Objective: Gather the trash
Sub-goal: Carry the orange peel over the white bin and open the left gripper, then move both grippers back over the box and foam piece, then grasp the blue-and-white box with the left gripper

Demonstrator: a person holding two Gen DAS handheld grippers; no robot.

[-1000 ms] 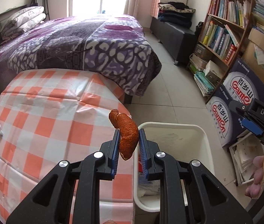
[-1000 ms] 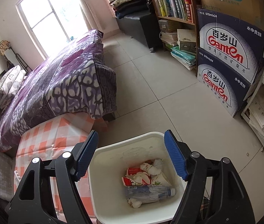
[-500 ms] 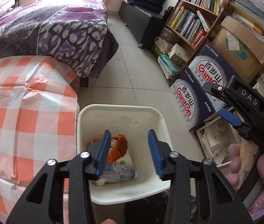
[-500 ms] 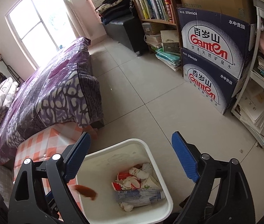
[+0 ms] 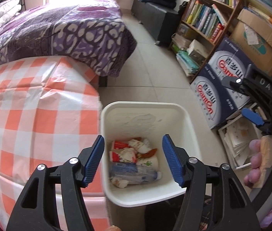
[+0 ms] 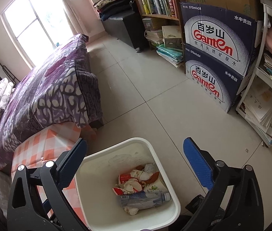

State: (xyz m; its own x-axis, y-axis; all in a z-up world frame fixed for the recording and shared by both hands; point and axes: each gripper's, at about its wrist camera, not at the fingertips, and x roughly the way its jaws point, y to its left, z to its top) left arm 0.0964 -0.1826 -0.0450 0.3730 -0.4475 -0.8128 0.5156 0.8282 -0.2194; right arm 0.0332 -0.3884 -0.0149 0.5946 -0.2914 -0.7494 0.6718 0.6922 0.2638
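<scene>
A white plastic bin (image 5: 147, 105) (image 6: 89, 175) stands on the floor beside the checked table. Inside it lie crumpled tissues, a red-and-white carton (image 5: 119, 147), a plastic bottle (image 5: 136, 173) (image 6: 143, 200) and an orange peel (image 5: 149, 153) (image 6: 154, 176). My left gripper (image 5: 133, 160) hovers over the bin with its jaws opening and nothing between them. My right gripper (image 6: 135, 165) also hangs above the bin, its jaws opening wide and empty; it shows at the right of the left wrist view (image 5: 251, 115), held by a hand.
An orange-and-white checked tablecloth (image 5: 30, 115) covers the table left of the bin. Behind it is a bed with a purple cover (image 5: 59, 32). Blue water cartons (image 6: 218, 52), a bookshelf (image 5: 209, 19) and stacked papers (image 6: 261, 107) line the right side. Tiled floor lies between.
My left gripper swung from over the table to over the bin and opened; the orange peel dropped into the bin. My right gripper's jaws spread wider.
</scene>
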